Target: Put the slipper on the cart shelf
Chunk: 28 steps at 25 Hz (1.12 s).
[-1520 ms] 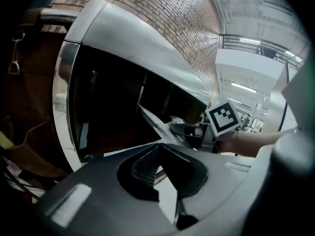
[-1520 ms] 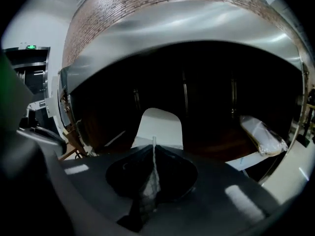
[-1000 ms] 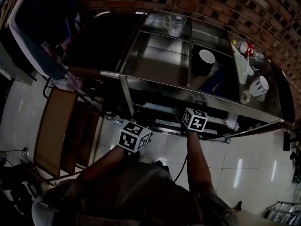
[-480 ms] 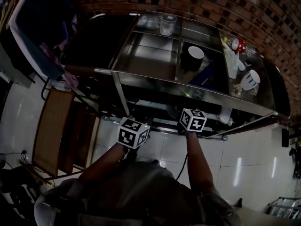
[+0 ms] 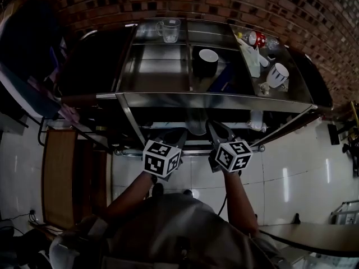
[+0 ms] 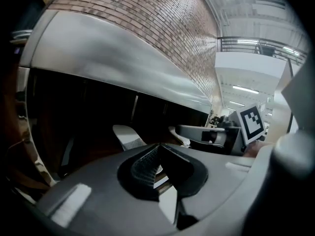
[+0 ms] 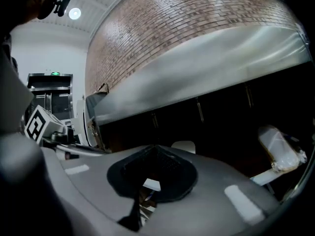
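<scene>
Slipper first: neither tool has it. The left tool [image 6: 158,147] has its ribbed pads pressed together with nothing between them, and the right tool [image 7: 155,150] is closed the same way and is also empty.

Just beyond the left tool's tip, a pale sole-shaped thing that I take to be the slipper [image 6: 127,135] lies in the dark on the lower shelf [image 6: 98,146] of the steel table [image 5: 224,100]. It is near the tool but not touching it. A second pale shape [image 6: 178,133] lies beside it, too dim to name.

On the table top, well apart from all this, stand a glass mug [image 5: 168,29], a black cup [image 5: 206,60] and a white mug [image 5: 277,74], with the brick wall [image 5: 235,4] behind.

A second ago the table sat skewed toward the upper right of the head view and both tools were short of its front rail. Now it sits square on, and both tools reach under that rail toward the shelf. In my judgement the slipper is already on the shelf, so little or nothing remains to be done.
</scene>
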Motion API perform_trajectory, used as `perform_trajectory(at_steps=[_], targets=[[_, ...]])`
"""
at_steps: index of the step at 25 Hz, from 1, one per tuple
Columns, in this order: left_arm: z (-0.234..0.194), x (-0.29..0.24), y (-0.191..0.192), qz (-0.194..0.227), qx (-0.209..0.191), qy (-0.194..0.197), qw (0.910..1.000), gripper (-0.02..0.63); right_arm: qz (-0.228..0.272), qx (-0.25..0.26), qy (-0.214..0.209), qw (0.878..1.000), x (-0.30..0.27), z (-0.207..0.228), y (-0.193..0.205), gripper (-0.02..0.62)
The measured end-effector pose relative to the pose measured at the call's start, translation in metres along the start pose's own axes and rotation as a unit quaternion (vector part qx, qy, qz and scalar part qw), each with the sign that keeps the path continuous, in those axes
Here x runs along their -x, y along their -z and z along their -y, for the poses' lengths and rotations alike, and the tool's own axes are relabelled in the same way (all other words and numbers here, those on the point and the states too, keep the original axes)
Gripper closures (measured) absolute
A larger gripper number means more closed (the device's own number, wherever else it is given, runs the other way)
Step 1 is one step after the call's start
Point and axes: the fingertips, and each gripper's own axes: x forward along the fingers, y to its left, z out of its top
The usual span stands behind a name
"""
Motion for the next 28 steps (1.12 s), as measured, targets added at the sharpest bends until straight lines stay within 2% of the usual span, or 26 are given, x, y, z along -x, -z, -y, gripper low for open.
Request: perform_trajectory(at_steps=[7,12,20,28], targets=[[0.016,-0.005,-0.01,0.003,-0.02,0.03,0.9993,0.598,0.018,0.013,-0.015,1.0,0.032,-0.017,-0.021,0.595],[0.023,-0.006,-0.012,-0.002,-0.028,0.042,0.9987,0.598,0.027,0.022,-0.01,0.999,0.042,-0.023,-0.032,0.595],[0.023,-0.006,-0.013,-0.004,-0.032,0.04,0.9987,0.598,0.03,0.018,-0.002,0.999,0.047,-0.023,-0.038,0.595],[0.023,-0.003,-0.01,-0.008,-0.032,0.038,0.9987,0.598,0.027,0.019,-0.014,0.999,0.044,-0.032,-0.042,0.595]])
